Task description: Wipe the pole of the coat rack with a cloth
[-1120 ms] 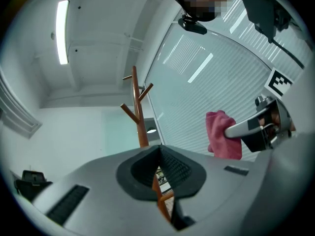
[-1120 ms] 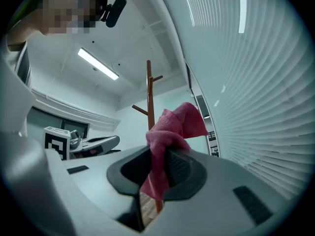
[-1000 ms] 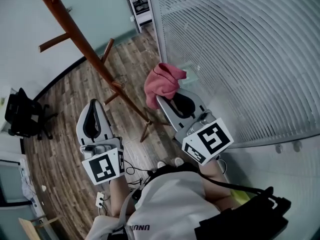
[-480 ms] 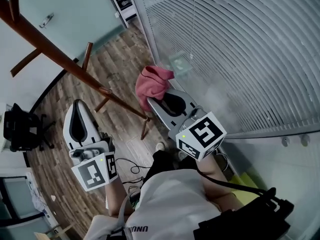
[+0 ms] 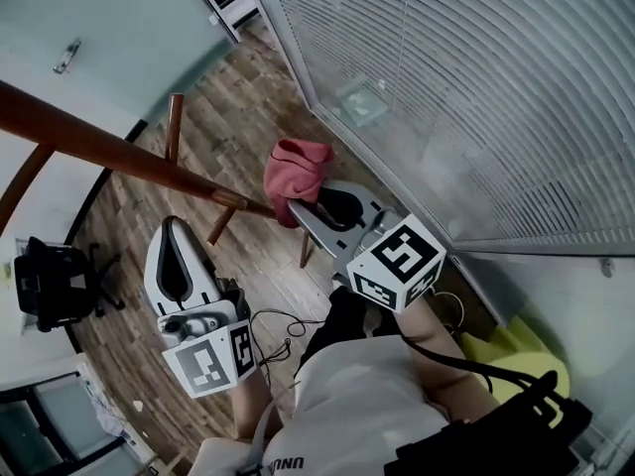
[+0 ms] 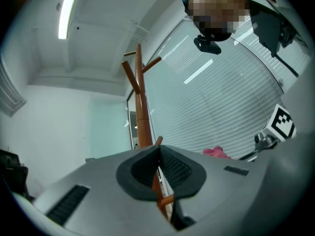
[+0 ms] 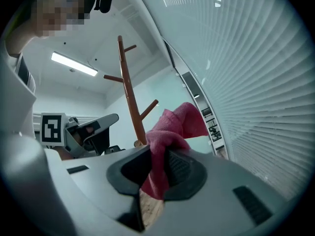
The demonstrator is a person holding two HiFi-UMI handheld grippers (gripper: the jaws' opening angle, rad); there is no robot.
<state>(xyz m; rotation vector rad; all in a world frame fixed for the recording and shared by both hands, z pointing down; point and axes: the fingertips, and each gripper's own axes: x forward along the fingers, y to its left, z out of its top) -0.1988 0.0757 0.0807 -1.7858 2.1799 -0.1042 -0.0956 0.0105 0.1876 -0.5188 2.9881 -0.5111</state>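
Observation:
The coat rack's brown wooden pole (image 5: 109,147) slants across the head view from the left edge down to its base. In the right gripper view the pole (image 7: 129,102) rises with its pegs. My right gripper (image 5: 298,206) is shut on a pink cloth (image 5: 296,172), which hangs by the pole's lower end; I cannot make out whether they touch. The cloth (image 7: 172,132) bunches out between that gripper's (image 7: 157,151) jaws. My left gripper (image 5: 177,224) is shut and empty, below and left of the pole. In its own view the left gripper (image 6: 158,149) points at the pole (image 6: 142,122).
White slatted blinds (image 5: 476,97) fill the wall to the right. The rack's splayed legs (image 5: 223,224) stand on wood flooring. A black office chair (image 5: 50,281) sits at the far left. Loose cables (image 5: 273,325) lie on the floor near the person's feet.
The head view has swung, so the pole now lies flatter and lower in it. The right gripper and cloth have come nearer the pole's lower end. The left gripper stays shut and empty.

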